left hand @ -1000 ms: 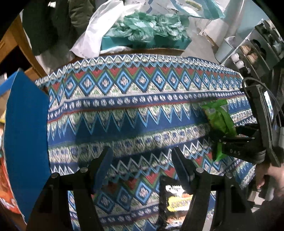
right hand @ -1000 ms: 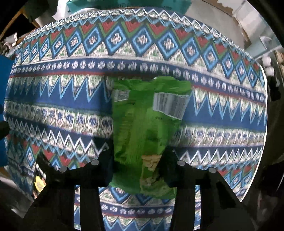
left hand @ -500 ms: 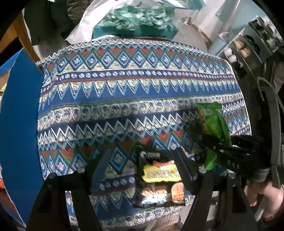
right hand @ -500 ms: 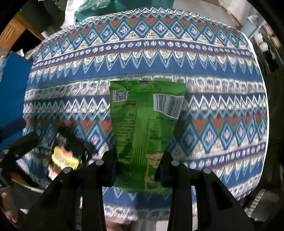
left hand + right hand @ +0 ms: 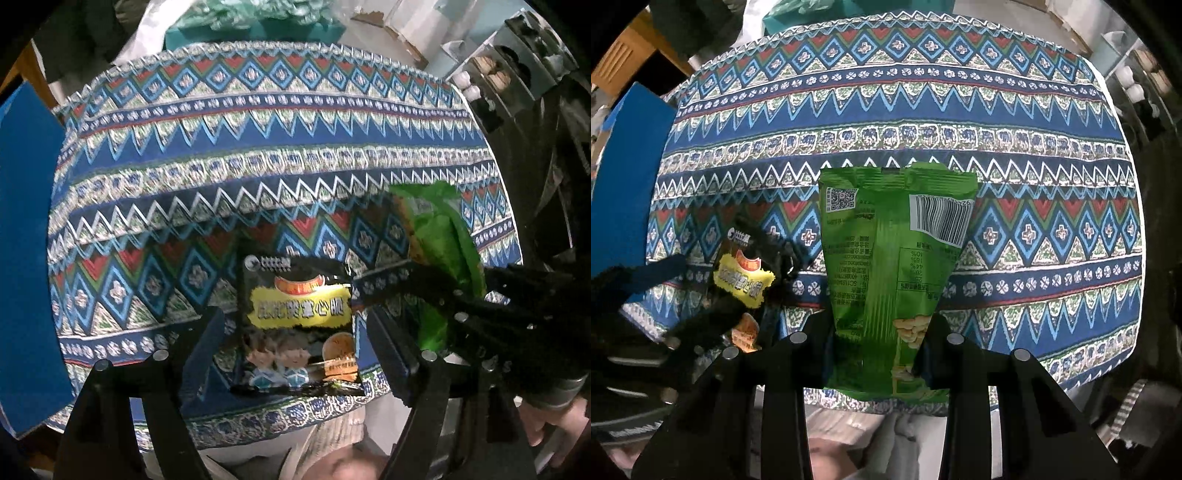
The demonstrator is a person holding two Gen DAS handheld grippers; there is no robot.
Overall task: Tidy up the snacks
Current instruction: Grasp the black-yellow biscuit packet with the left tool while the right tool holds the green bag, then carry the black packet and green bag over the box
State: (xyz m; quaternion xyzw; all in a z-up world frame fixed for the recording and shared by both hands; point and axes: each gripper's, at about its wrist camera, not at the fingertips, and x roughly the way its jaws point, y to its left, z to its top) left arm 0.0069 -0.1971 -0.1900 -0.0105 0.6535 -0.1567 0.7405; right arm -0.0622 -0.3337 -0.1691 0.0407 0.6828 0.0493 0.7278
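1. The right tongs (image 5: 877,345) are clamped on the lower part of the green snack bag (image 5: 890,258). The two fingers (image 5: 812,343) press its sides, and they cover the bottom corners of the bag.
2. That bag is held upright above the near half of the surface (image 5: 1034,155), back side to the right wrist camera, with a barcode and a QR square showing near its top. The small print is too fine to read.
3. The left tongs (image 5: 295,332) stand wide apart, one finger (image 5: 201,343) on each side of the black snack packet (image 5: 299,325). The gap is clear on the left; on the right I cannot tell whether the finger touches the packet's edge.
4. The black packet lies flat near the front edge of the surface (image 5: 258,147), face up, with a yellow label in characters I cannot make out.
5. From the left wrist view, the right tongs (image 5: 439,295) and their green snack bag (image 5: 439,236) hang just right of the black packet, and the near finger tip overlaps its upper right corner.
6. From the right wrist view, the left tongs (image 5: 713,295) are blurred and hide part of the black snack packet (image 5: 744,280).
7. A blue box (image 5: 26,240) stands at the left edge of the surface, cut off by the frame.
8. Beyond the far edge, a teal box (image 5: 255,22) is only partly in view.
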